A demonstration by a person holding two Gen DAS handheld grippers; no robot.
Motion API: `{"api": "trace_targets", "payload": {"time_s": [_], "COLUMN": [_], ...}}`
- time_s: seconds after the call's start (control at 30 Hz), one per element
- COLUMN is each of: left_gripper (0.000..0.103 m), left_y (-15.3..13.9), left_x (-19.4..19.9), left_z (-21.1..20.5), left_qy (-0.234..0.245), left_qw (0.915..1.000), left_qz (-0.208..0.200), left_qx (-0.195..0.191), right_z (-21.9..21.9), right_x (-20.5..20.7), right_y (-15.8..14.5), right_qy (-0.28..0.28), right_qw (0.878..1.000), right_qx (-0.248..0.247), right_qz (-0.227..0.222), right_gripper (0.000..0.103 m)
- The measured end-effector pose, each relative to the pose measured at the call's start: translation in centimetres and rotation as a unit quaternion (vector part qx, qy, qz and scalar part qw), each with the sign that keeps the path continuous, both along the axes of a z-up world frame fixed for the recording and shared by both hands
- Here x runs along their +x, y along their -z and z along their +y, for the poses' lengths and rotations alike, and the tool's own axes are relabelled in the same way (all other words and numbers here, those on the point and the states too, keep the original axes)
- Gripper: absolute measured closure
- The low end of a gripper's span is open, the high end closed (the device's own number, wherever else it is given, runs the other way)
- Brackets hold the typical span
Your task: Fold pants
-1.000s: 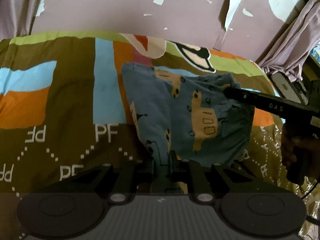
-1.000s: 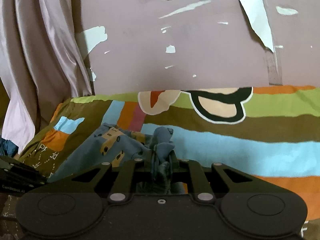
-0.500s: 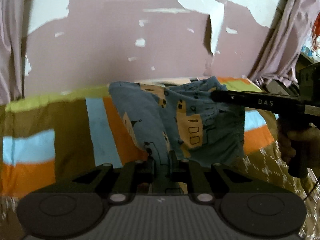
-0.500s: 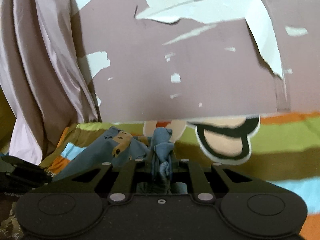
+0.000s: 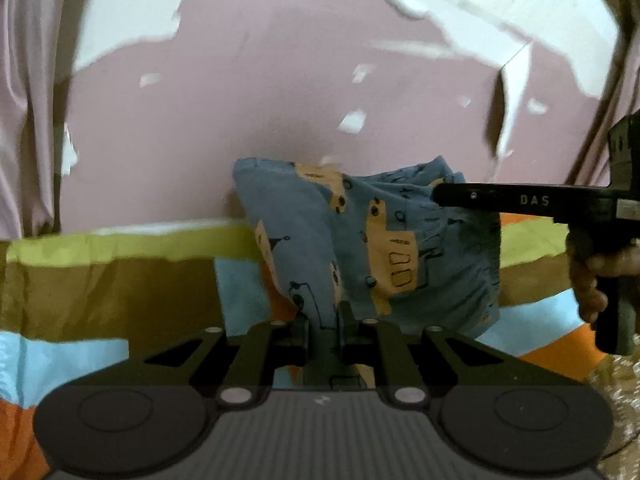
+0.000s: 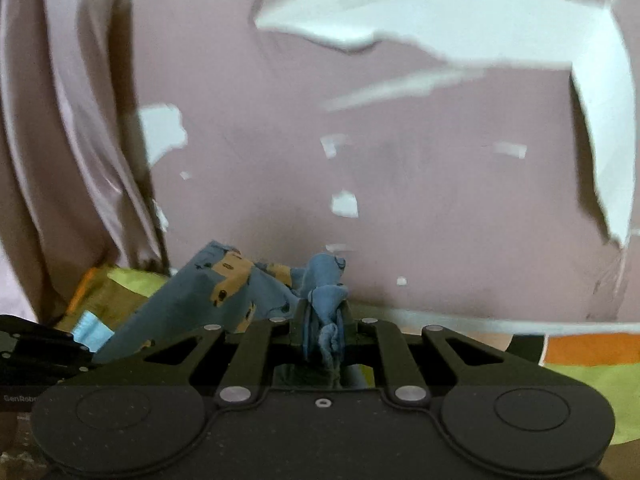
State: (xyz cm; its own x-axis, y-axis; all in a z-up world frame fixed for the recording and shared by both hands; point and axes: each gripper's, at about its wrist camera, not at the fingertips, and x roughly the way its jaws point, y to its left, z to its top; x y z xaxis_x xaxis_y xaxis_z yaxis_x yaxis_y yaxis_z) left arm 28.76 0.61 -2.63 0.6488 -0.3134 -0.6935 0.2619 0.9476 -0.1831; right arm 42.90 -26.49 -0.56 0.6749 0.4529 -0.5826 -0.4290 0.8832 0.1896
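The pants (image 5: 360,240) are small, blue, with orange vehicle prints. They hang in the air above the striped bed cover (image 5: 112,280). My left gripper (image 5: 322,320) is shut on the lower edge of the pants. My right gripper (image 6: 322,316) is shut on a bunched blue edge of the pants (image 6: 224,292). In the left wrist view the right gripper (image 5: 438,194) comes in from the right and pinches the pants' upper right corner. The left gripper's black body (image 6: 36,344) shows at the left edge of the right wrist view.
A mauve wall with peeling white patches (image 5: 280,100) stands close behind the bed. Pale curtains hang at the left (image 6: 72,140) and at the right (image 5: 600,140). The bed cover has green, brown, blue and orange stripes (image 6: 580,376).
Both grippers have risen with the pants. The pants went from lying on the bed cover to hanging in front of the wall. The view now tilts up toward the wall.
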Motion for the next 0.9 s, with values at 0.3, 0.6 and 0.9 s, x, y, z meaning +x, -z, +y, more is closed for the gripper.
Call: {"api": "trace_targets", "payload": {"time_s": [0.3,0.6,0.9], "left_gripper": [0.073,0.045,0.015], "left_y": [3.1,1.8,-0.3], "left_x": [0.7,0.0,-1.1], "left_z": [1.2,1.6,1.1], "left_qy": [-0.013,-0.033,-0.048], "left_qw": [0.9993,0.999,0.9988], "left_qz": [0.035,0.029,-0.006], "left_qx": [0.002,-0.006,0.001], "right_z": [0.0,0.0,0.4], "right_x": [0.7,-1.7,-4.4], "right_y": [4.6,3.4,1.1], "right_qy": [0.022,0.034,0.053], "right_qw": [0.999,0.999,0.998], "right_qx": [-0.035,-0.038,-0.014], "right_qz": [0.017,-0.011,-0.033], "right_gripper": [0.074,0.032,0.011]}}
